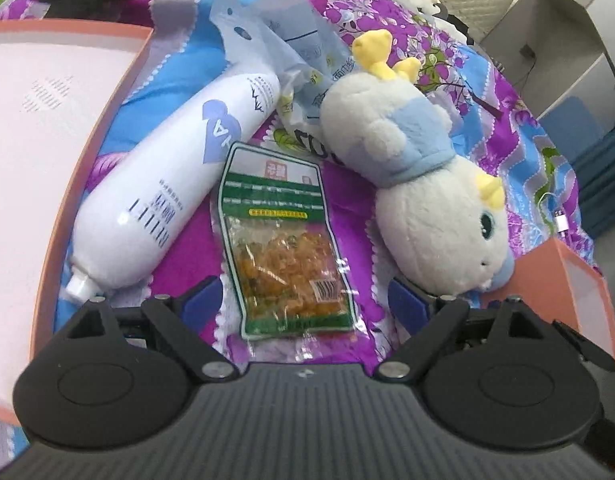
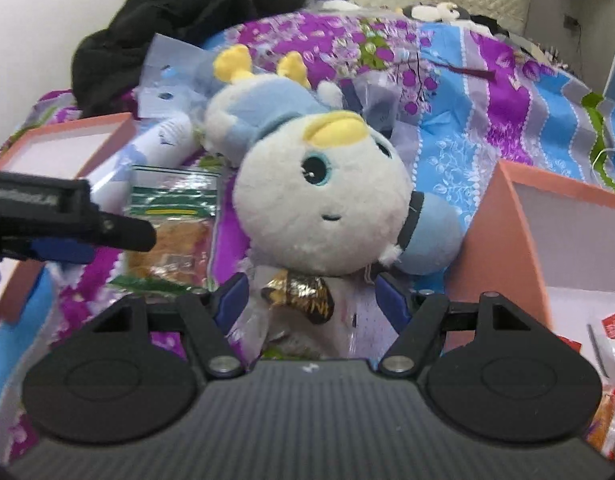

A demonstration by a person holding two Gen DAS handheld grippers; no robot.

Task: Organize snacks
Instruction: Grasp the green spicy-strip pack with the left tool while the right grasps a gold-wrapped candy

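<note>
A green snack bag of yellow dried fruit (image 1: 285, 252) lies flat on the purple bedspread. My left gripper (image 1: 303, 304) is open, its blue-padded jaws standing either side of the bag's near end without closing on it. The bag also shows in the right wrist view (image 2: 171, 224), partly behind the left gripper's body. My right gripper (image 2: 307, 300) is open over a gold-foil snack in clear wrap (image 2: 303, 298), just in front of a white plush toy (image 2: 319, 200). A pink box (image 2: 547, 248) at right holds several snack packets (image 2: 611, 340).
A white tube-shaped pack (image 1: 167, 184) lies left of the snack bag. A clear blue plastic bag (image 1: 275, 40) sits behind it. The plush toy (image 1: 427, 184) lies to the right. A pink box lid (image 1: 35, 160) is at left. Black clothing (image 2: 179, 20) is piled behind.
</note>
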